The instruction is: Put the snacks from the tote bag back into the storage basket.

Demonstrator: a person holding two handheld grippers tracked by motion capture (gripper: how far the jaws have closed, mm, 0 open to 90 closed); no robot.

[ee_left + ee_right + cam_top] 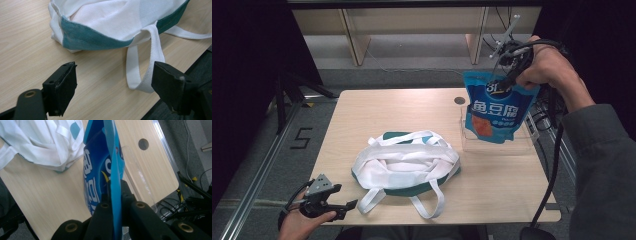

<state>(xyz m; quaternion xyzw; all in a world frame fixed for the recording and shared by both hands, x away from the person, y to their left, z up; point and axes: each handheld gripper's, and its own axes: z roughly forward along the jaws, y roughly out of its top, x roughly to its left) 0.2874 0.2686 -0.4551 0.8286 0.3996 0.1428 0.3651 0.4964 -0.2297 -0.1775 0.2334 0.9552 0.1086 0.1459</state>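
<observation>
— What's in front of you, biggest first?

— The wooden table (362,115) first. On it lies my white-and-teal cloth bag (406,162), flattened, its straps spilling toward my edge. Over at the far right corner stands a clear plastic bin (499,142)

— And the pouch?

— The blue snack pouch (497,107) hangs in the air above that bin, held up off the table. Its long axis runs up and down: top seal uppermost, bottom edge pointing down into the bin's opening, printed face turned toward me, the whole thing tilted slightly

— Which tongs have it?

— My right gripper (508,75). Its jaws are clenched on the pouch's top edge; from its own camera I see the pouch (100,182) edge-on, pinched between the black pads

— The other one?

— My left gripper (113,82) rests at the table's near left corner, jaws spread wide with nothing between them. One white strap loop (143,72) of the bag lies just ahead of it, not touched
</observation>
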